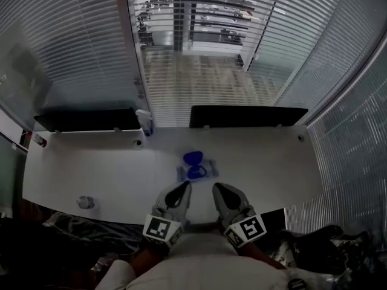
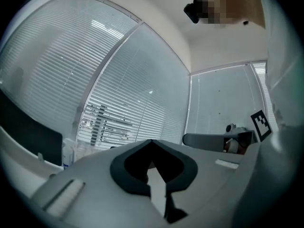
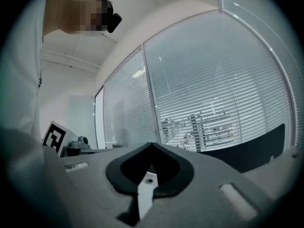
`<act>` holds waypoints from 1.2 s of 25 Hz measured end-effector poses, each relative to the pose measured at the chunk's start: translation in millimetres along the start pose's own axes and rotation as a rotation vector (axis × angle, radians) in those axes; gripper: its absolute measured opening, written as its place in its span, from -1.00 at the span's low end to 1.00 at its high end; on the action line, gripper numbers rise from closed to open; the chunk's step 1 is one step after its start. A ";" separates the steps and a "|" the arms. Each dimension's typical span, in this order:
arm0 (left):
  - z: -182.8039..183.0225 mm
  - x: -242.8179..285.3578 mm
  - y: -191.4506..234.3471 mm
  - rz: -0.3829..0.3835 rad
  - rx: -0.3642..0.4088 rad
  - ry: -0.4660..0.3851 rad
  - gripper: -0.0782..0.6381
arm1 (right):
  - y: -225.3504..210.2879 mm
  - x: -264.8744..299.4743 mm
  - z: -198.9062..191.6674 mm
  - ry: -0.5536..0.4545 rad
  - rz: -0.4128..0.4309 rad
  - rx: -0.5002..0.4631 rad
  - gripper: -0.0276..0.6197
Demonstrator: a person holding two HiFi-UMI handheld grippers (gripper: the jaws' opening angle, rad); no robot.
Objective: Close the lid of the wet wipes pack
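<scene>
The wet wipes pack (image 1: 195, 173) lies flat in the middle of the white table (image 1: 109, 168), its blue lid (image 1: 192, 157) standing up open at the far side. My left gripper (image 1: 184, 186) and right gripper (image 1: 217, 188) hover side by side over the table's near edge, just short of the pack, both pointing level at it. Each has its jaws together with nothing between them. In the left gripper view the left gripper (image 2: 152, 142) ends in a closed peak, and the right gripper (image 3: 152, 145) does so in the right gripper view. The pack is hidden in both gripper views.
Two dark screens (image 1: 87, 119) (image 1: 248, 116) stand along the table's back edge, with a white bottle (image 1: 145, 122) between them. A small grey object (image 1: 86, 202) sits at the near left. Glass walls with blinds (image 1: 199, 47) close off the room behind.
</scene>
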State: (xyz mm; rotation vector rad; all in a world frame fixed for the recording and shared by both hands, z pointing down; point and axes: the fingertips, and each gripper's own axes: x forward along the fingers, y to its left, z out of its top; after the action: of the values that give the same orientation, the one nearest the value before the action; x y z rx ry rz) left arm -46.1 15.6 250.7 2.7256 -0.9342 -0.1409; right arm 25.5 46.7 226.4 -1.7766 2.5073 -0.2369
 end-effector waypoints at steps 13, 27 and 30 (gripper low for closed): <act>13.7 3.6 11.2 0.039 0.010 -0.005 -0.78 | 2.6 23.7 -3.5 0.010 0.060 -0.006 -0.91; 8.4 56.9 -22.2 0.071 0.058 -0.019 -0.78 | -59.4 5.7 15.0 -0.045 0.098 -0.022 -0.91; 10.3 69.0 -36.3 0.064 0.063 -0.010 -0.78 | -71.1 -1.6 18.1 -0.059 0.097 -0.022 -0.91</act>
State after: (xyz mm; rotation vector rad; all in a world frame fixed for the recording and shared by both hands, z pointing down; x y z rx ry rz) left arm 28.0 -1.4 230.3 2.7510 -1.0446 -0.1147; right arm 94.7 23.5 219.8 -1.6385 2.5556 -0.1509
